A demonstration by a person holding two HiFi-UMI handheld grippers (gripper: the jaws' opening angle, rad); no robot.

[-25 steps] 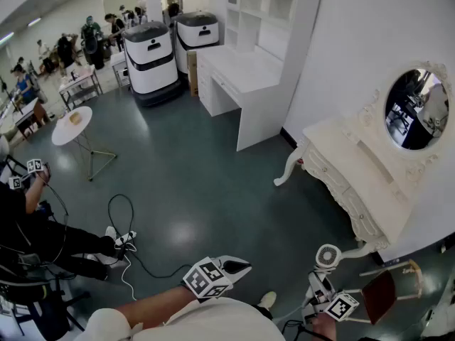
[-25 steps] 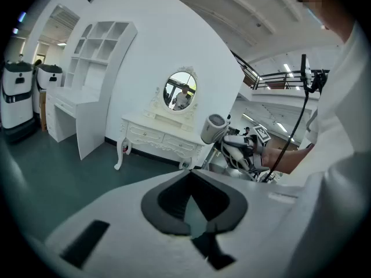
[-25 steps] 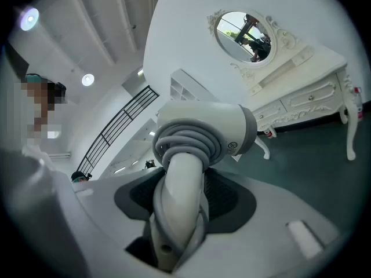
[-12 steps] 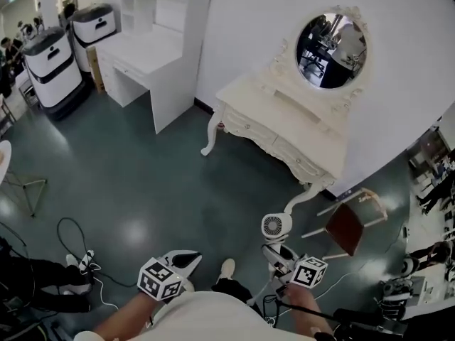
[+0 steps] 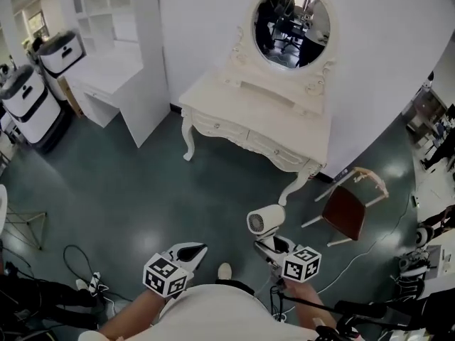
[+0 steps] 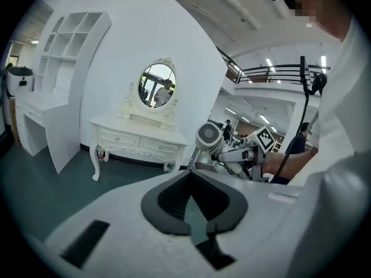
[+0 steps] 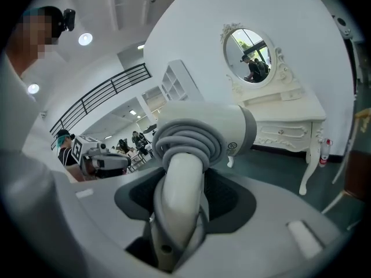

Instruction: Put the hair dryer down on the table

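The right claw [image 5: 269, 244] pinches the dryer [image 5: 264, 221] by its handle. In the right gripper view the pale handle stands between the two jaws, which press on it from either side [image 7: 179, 196]. The grey cord [image 7: 188, 141] is wound in loops round the top of the handle, just under the barrel [image 7: 203, 126]. The dryer is held upright in the air, well in front of the tabletop [image 5: 242, 109] and apart from it, above the dark green floor [image 5: 142, 183]. From the head view its round end is toward the camera and it sits out from the tabletop's near right leg.

The left claw [image 5: 193, 251] is pressed together at the tips with nothing held; in the left gripper view a narrow wedge of floor shows behind the meeting pads [image 6: 190, 181]. It hangs farther from the tabletop than the dryer does, off to the left of it. That same view catches the dryer [image 6: 208, 136] and the right claw [image 6: 232, 154] to the right of the tabletop's front.

The tabletop is white and bare, with an oval mirror [image 5: 291, 25] standing at its back edge against the wall. A chair [image 5: 345, 212] with a dark red seat stands near the tabletop's right end.
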